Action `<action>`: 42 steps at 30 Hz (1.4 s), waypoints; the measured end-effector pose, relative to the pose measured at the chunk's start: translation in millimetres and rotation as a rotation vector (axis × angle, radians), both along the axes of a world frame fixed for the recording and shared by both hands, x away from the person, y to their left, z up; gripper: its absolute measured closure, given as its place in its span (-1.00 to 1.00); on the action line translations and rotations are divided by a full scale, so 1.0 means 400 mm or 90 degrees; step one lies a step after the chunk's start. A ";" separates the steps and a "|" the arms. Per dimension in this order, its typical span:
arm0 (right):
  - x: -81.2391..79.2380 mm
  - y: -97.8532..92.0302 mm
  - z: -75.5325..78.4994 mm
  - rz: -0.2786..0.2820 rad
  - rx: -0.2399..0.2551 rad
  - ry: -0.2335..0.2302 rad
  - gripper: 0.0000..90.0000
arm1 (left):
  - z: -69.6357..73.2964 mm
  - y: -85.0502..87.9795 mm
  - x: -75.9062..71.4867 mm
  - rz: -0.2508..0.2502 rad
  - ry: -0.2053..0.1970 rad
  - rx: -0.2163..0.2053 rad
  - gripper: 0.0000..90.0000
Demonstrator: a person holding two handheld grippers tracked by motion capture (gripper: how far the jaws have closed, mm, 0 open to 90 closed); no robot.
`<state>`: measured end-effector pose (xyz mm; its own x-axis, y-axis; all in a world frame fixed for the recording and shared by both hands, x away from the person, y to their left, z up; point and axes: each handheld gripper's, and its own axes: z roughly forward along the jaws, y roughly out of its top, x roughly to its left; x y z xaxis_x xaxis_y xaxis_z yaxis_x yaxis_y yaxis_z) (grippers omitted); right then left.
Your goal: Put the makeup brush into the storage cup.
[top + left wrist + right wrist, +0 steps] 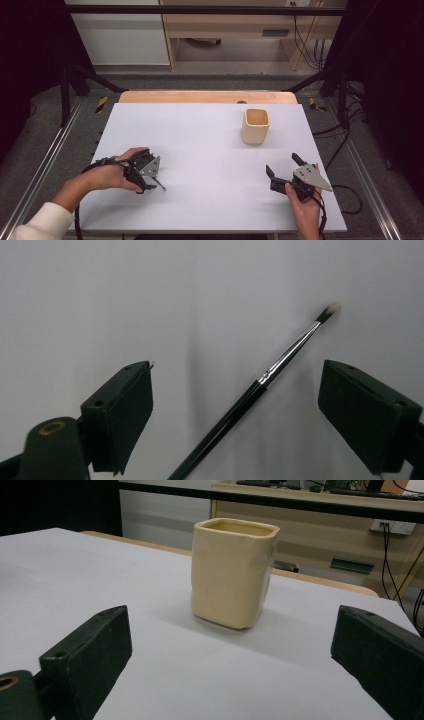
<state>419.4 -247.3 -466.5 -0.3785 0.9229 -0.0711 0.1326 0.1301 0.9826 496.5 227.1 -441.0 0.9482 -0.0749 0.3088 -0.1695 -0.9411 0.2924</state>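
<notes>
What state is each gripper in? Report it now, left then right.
Left gripper: open, jaws on either side of the brush, not closed on it.
Right gripper: open, holding nothing, facing the cream cup.

I see white sleeve [42,220] | black grippers: left gripper [145,172], right gripper [285,172] | grey three-cornered plates | black cables trailing

cup [256,126] far right, brush [260,382] near left
</notes>
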 end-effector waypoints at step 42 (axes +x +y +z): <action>0.001 0.003 -0.002 0.001 -0.001 0.005 -0.93 | -0.003 -0.019 0.002 -0.039 0.000 0.043 0.23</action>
